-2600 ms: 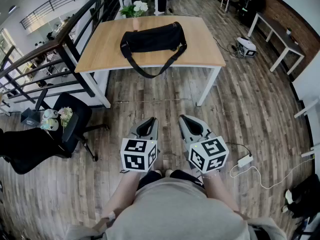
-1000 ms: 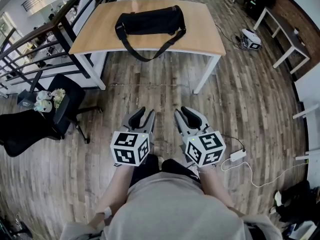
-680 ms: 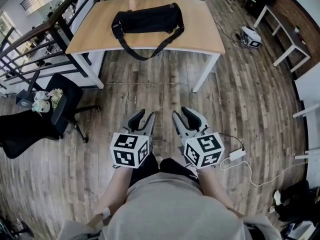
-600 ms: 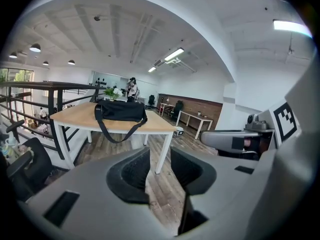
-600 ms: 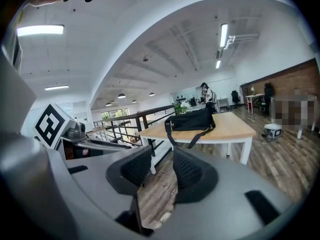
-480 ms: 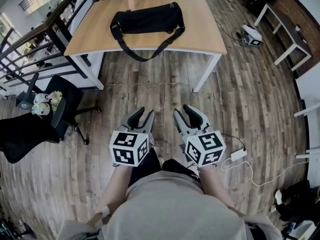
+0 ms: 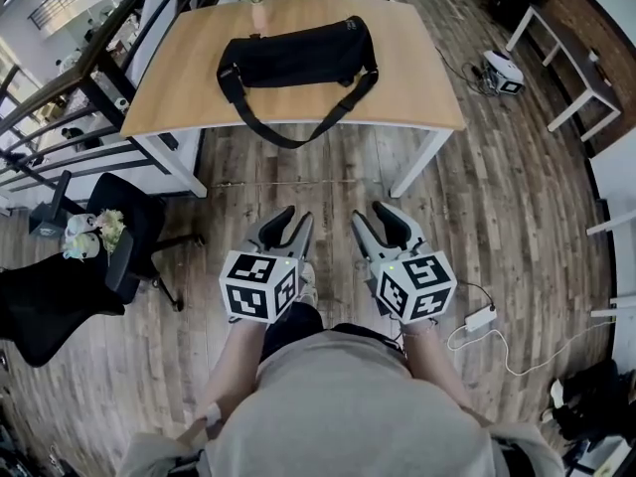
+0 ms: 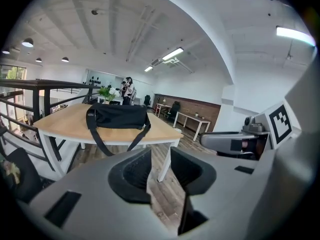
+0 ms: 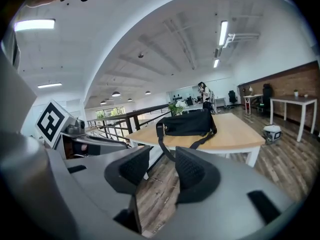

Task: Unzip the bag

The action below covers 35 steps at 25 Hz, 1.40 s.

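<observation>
Left tongs and right tongs stand apart and empty above the wooden floor. The right pair has just been opening, with nothing between its jaws. I judge this to be the approach step: nothing is touched, and I am well short of the counter. Next I must close on the bag, find the zip pull, steady the fabric with one pair and nip the pull with the other. Black, soft and barrel-shaped, the bag lies lengthwise at the counter's far middle, its strap looping over the near edge. The zip is too small to make out.
</observation>
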Tool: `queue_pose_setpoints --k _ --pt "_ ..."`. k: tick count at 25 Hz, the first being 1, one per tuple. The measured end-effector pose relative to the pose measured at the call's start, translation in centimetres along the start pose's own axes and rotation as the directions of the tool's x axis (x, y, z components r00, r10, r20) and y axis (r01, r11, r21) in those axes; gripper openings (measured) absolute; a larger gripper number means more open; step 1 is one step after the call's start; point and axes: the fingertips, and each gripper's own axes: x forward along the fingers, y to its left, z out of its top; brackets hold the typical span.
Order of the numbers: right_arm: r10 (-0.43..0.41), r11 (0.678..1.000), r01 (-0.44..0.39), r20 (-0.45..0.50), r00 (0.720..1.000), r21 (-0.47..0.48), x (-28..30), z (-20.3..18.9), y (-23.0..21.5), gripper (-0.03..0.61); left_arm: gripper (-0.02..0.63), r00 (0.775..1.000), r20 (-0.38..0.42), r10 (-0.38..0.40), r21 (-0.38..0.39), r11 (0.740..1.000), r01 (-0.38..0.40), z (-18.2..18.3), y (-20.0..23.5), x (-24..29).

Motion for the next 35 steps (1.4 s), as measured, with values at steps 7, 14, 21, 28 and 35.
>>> queue_pose_setpoints --k 7,14,21,28,35 --pt "-0.039 0.999 0.039 0.004 0.999 -0.005 6.8 3.7 -1.8 0.160 0.123 0.999 0.006 -0.033 0.013 0.999 0.033 4.4 5.6 4.8" --pt "-0.052 0.999 0.052 -0.017 0.998 0.003 12.0 4.9 -2.6 0.161 0.123 0.999 0.001 -0.053 0.025 0.998 0.053 6.8 10.0 8.3" --pt "-0.030 0.998 0.032 -0.040 0.999 0.058 14.6 4.9 -2.8 0.167 0.123 0.997 -0.026 -0.066 -0.004 0.998 0.066 6.6 11.8 10.1" --pt "-0.045 0.997 0.046 -0.027 0.999 0.059 17.2 6.3 -5.1 0.166 0.123 0.998 -0.032 -0.048 -0.039 0.998 0.047 7.0 13.6 12.5" --pt "-0.016 0.998 0.017 -0.028 0.999 0.054 22.1 7.7 -8.5 0.167 0.123 0.999 -0.033 -0.022 -0.044 0.999 0.020 8.8 15.9 16.9"
